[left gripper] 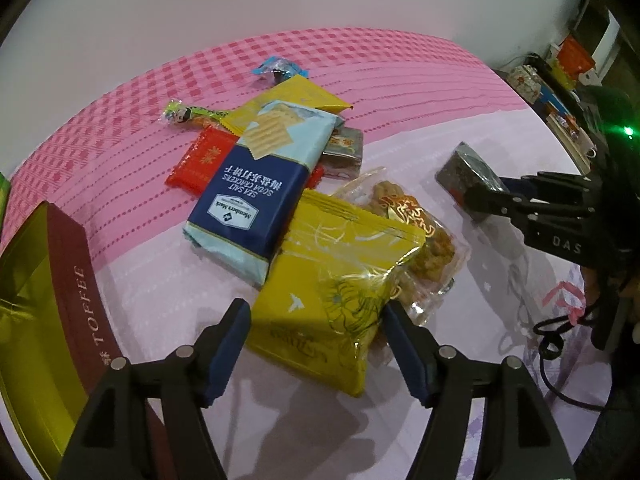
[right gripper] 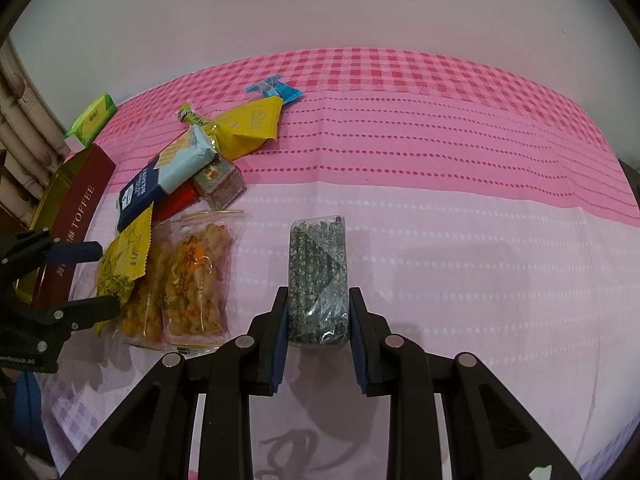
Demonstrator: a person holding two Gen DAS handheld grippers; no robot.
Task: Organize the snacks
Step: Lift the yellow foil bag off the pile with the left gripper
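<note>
A yellow snack packet (left gripper: 328, 292) lies at the near end of a snack pile on the pink cloth. My left gripper (left gripper: 316, 344) is open and straddles its near end, with the blue pads (left gripper: 230, 344) clear of the wrapper's left edge. From the right wrist view, the same left gripper (right gripper: 92, 276) brackets the yellow packet (right gripper: 120, 264). My right gripper (right gripper: 318, 320) is shut on a dark speckled seaweed pack (right gripper: 318, 276), held upright just over the cloth. In the left wrist view that right gripper (left gripper: 480, 200) pinches the seaweed pack (left gripper: 464, 164) at the right.
A blue soda cracker pack (left gripper: 256, 184), a red packet (left gripper: 200, 160), a second yellow packet (left gripper: 296, 100), a clear bag of fried twists (left gripper: 420, 232) and small candies (left gripper: 278, 68) are piled together. An open toffee tin (left gripper: 80, 280) stands left. A green pack (right gripper: 94, 118) lies far left.
</note>
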